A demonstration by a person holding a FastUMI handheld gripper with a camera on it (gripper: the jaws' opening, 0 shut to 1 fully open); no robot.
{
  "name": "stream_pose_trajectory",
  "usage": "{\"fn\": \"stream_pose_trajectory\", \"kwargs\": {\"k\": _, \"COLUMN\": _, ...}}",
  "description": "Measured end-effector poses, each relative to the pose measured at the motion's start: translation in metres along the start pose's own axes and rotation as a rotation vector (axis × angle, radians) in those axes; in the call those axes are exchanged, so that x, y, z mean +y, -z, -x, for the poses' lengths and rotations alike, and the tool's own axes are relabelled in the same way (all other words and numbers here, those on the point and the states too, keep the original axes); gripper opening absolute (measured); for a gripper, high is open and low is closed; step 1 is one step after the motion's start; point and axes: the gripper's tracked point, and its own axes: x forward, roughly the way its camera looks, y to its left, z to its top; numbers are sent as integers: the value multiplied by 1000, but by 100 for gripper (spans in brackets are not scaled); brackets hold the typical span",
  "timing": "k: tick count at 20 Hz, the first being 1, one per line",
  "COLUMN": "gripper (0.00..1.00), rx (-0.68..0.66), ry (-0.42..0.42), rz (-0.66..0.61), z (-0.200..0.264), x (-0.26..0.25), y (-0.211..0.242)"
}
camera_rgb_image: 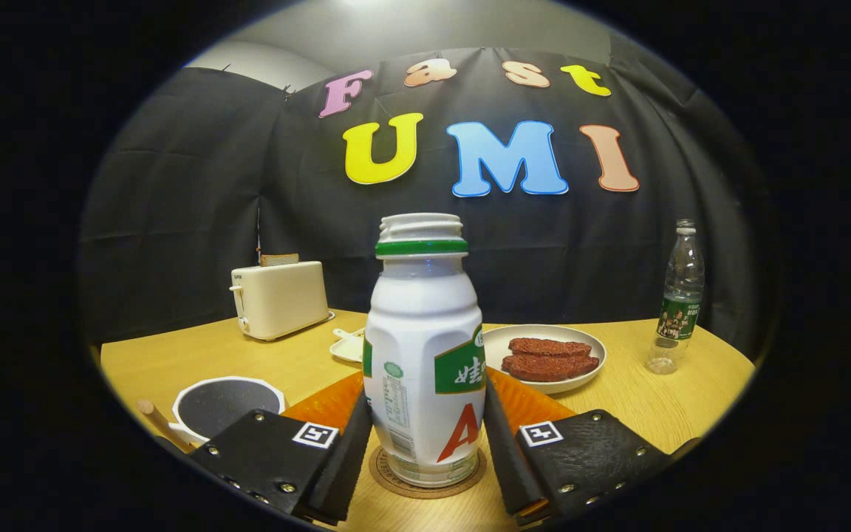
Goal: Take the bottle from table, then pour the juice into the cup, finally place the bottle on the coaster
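A white juice bottle point(424, 355) with a green neck ring and no cap stands upright on a round brown coaster point(425, 480), which lies on the wooden table point(662, 406). My gripper point(425, 436) holds it between the two fingers, and both fingers point(348, 451) lie against the bottle's lower sides. A white cup point(224, 406) with a dark inside sits just left of the left finger, with a wooden handle sticking out of it.
An orange mat point(529, 403) lies behind the bottle. Beyond it stands a white plate point(544, 358) with brown slices. A white toaster point(278, 299) is at the back left, a small white dish point(348, 346) beside it, and a clear water bottle point(679, 299) at the far right.
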Motion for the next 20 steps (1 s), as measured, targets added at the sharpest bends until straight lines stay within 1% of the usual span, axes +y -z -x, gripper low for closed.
{"fn": "stream_pose_trajectory", "kwargs": {"k": 3, "gripper": 76, "rx": 1, "ry": 13, "rz": 12, "z": 0, "x": -3, "y": 0}}
{"fn": "stream_pose_trajectory", "kwargs": {"k": 5, "gripper": 85, "rx": -3, "ry": 17, "rz": 4, "z": 0, "x": -5, "y": -1}}
{"fn": "stream_pose_trajectory", "kwargs": {"k": 9, "gripper": 92, "rx": -19, "ry": 16, "rz": -9, "z": 3, "x": -6, "y": -6}}
{"fn": "stream_pose_trajectory", "kwargs": {"k": 10, "gripper": 93, "rx": -33, "ry": 15, "rz": -8, "z": 4, "x": -6, "y": -11}}
{"fn": "stream_pose_trajectory", "kwargs": {"k": 13, "gripper": 93, "rx": -112, "ry": 24, "rz": -15, "z": 12, "x": -6, "y": -41}}
{"fn": "stream_pose_trajectory", "kwargs": {"k": 16, "gripper": 93, "rx": -216, "ry": 31, "rz": -23, "z": 30, "x": -3, "y": -83}}
{"fn": "stream_pose_trajectory", "kwargs": {"k": 17, "gripper": 93, "rx": -249, "ry": 31, "rz": -13, "z": 36, "x": -1, "y": -98}}
{"fn": "stream_pose_trajectory", "kwargs": {"k": 20, "gripper": 92, "rx": -334, "ry": 56, "rz": 76, "z": 58, "x": 4, "y": -136}}
